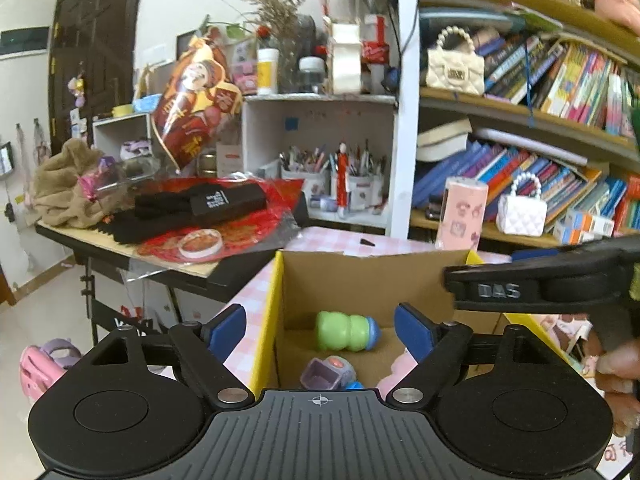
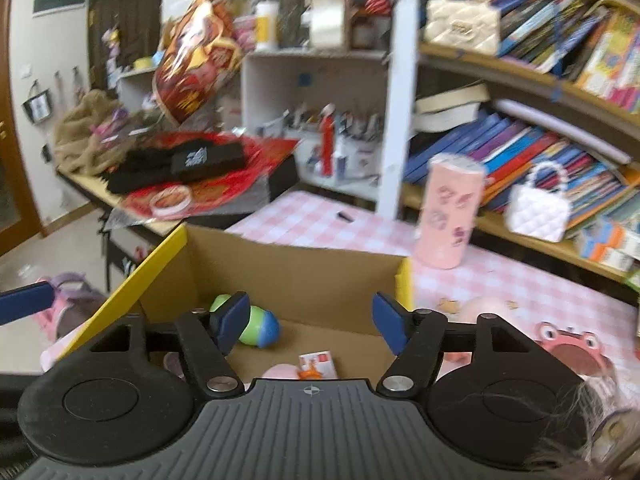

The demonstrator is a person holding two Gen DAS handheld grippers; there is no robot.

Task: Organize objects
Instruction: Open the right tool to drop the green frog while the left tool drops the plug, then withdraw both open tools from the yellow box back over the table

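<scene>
An open cardboard box with yellow flaps stands on a pink checked table. Inside it lie a green toy with a blue end, a purple and grey toy and a small white and red card box. My left gripper hangs open over the box's left wall, nothing between its blue pads. My right gripper is also open and empty above the box; its black body crosses the left wrist view at right. A left pad shows at the right wrist view's left edge.
A pink printed cup stands behind the box, a pink frog toy to its right. Bookshelves with white handbags fill the right. A cluttered side table with black and red things sits left of the box.
</scene>
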